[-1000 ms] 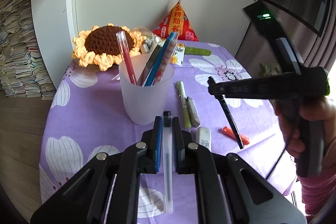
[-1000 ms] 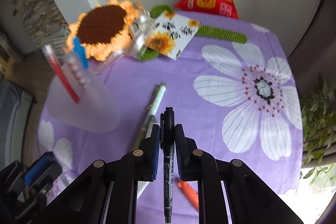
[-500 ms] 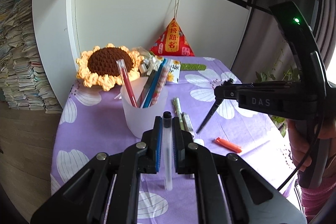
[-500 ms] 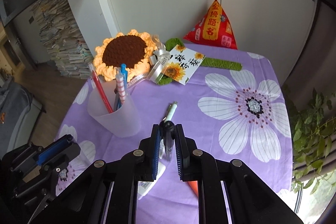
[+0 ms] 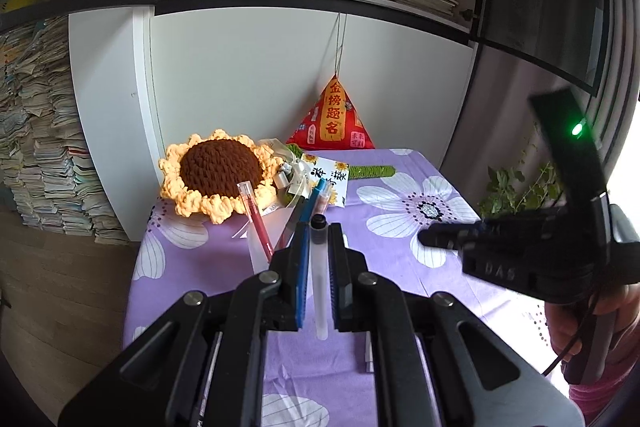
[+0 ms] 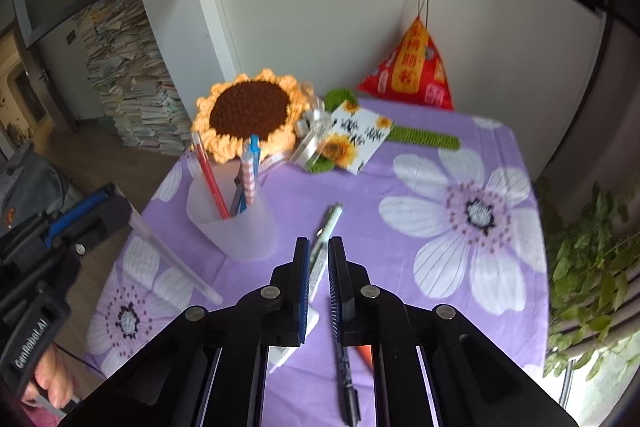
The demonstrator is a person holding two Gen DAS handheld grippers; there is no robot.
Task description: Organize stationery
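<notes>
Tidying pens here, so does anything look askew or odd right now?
Yes. The black marker pen in the right gripper sits askew: pinched near one end, it slants down and back under the fingers instead of lying straight. The clear pen with a black cap in the left gripper sits straight.

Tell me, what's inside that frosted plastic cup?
The frosted cup holds a red pen, a blue pen and a checked one; the cloudy wall hides their lower ends.
</notes>
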